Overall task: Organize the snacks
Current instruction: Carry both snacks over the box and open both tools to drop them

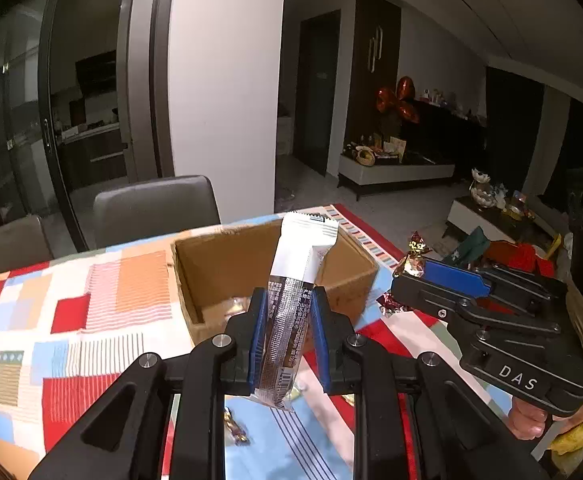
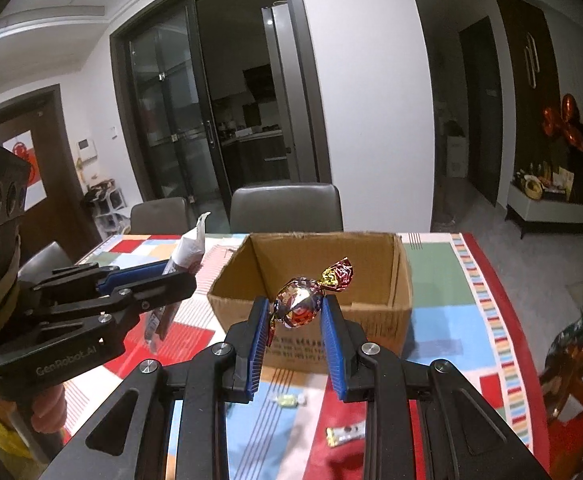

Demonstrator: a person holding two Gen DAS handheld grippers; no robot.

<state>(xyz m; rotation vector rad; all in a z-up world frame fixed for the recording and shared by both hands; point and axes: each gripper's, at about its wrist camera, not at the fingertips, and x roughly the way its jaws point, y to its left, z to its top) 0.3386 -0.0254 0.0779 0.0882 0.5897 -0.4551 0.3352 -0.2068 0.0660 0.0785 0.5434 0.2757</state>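
My left gripper [image 1: 289, 312] is shut on a long white and silver snack bar [image 1: 297, 280], held upright just in front of the open cardboard box [image 1: 227, 256]. My right gripper [image 2: 296, 312] is shut on a round foil-wrapped candy [image 2: 301, 302] with a red and gold twist, held above the near wall of the box [image 2: 379, 320]. The right gripper also shows in the left wrist view [image 1: 405, 270] to the right of the box, with the candy [image 1: 413, 260] at its tip. The left gripper [image 2: 179, 276] and its bar [image 2: 189, 250] show at the left of the right wrist view.
The box stands on a patchwork tablecloth [image 1: 71, 320]. Loose candies lie on the cloth near me: a pale one [image 2: 287, 400], a gold and silver one [image 2: 345, 436] and a gold one [image 1: 237, 432]. Grey chairs [image 2: 285, 208] stand behind the table.
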